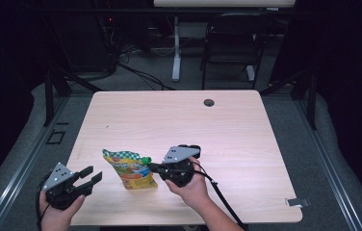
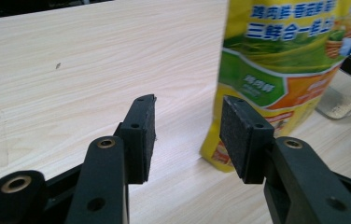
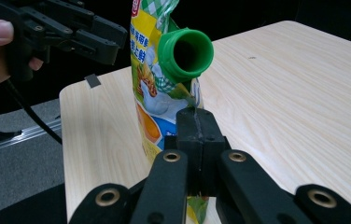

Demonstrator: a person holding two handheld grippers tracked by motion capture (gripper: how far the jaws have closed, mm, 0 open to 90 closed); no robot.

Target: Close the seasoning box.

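- Table [image 1: 246, 144]: light wood top, one round dark hole [image 1: 209, 102] near the far edge.
- Pouch [image 1: 130, 168]: yellow and green printed bag standing upright on the near left part of the table, between the two grippers; green spout [image 3: 185, 54] with an open mouth at its upper edge on the right gripper's side.
- Left hand [image 1: 56, 214]: enters from the bottom left corner of the high view, wrapped around the gripper body from below.
- Left gripper [image 1: 88, 176]: points right and slightly away, toward the pouch, held low over the table's near left edge; grey plate on top. Jaws stand well apart with nothing between them. In the left gripper view the pouch [image 2: 285, 70] stands just beyond the right pad [image 2: 239, 135], not touching it as far as can be seen.
- Right hand [image 1: 193, 185]: comes in from the bottom centre, palm cupping the gripper from beneath, forearm angled up and left.
- Right gripper [image 1: 151, 167]: points left at the pouch's side, roughly level. In the right gripper view the pads [image 3: 197, 128] are pressed together, clamped on the pouch's thin side edge just below the spout.
- Cable [image 1: 222, 197]: trails from the right gripper toward the near edge.
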